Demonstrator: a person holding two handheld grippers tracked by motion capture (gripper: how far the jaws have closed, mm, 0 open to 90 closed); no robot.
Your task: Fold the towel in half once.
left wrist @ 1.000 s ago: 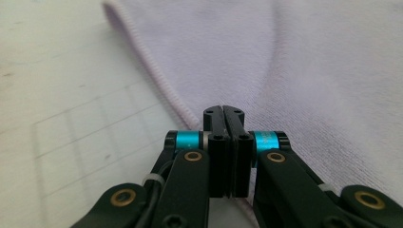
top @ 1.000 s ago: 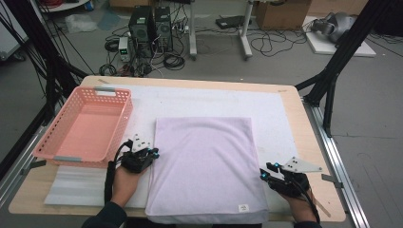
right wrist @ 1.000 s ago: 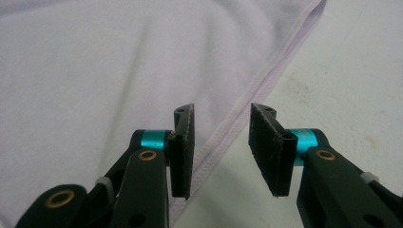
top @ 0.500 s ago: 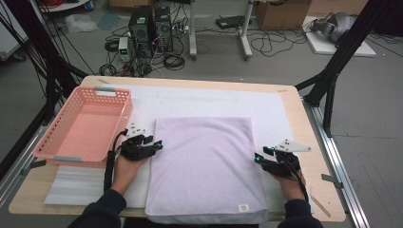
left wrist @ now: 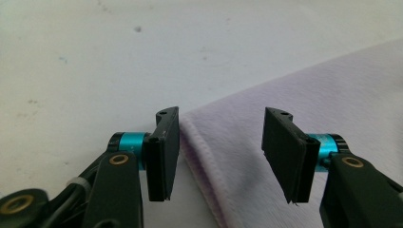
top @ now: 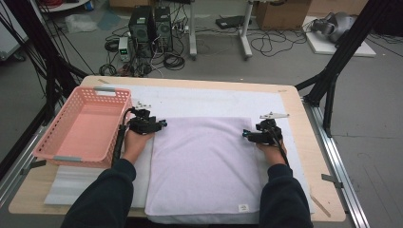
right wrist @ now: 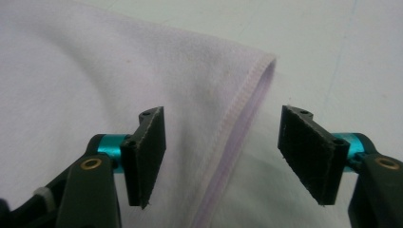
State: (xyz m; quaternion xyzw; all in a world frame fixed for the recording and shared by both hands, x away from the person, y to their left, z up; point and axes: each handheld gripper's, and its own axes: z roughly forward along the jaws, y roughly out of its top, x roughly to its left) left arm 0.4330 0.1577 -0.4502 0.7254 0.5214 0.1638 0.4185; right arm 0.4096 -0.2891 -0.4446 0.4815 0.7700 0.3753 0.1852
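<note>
Your folded lilac towel [top: 204, 166] lies flat on the white mat [top: 199, 102] at the middle of the table [top: 304, 156], its small label at the 5 o'clock corner near you. The pink basket [top: 85, 128] sits at 9 o'clock from the towel, well apart from it.

Your left gripper [top: 159, 124] is at the towel's 10 o'clock corner, pointing inward across the table. In the left gripper view its 2 jaws have just been opening and stand about halfway apart, with the towel's hemmed edge [left wrist: 199, 156] lying between them; the pads [left wrist: 164, 156] do not press on the cloth, so you hold nothing there.

Your right gripper [top: 247, 134] is at the 2 o'clock corner, facing the left one. In the right gripper view its jaws have just been opening too and stand wide, the stitched corner edge [right wrist: 247, 104] running up between them at 12 o'clock. The pads [right wrist: 309, 152] are clear of the fabric, so nothing is gripped on this side either.
</note>
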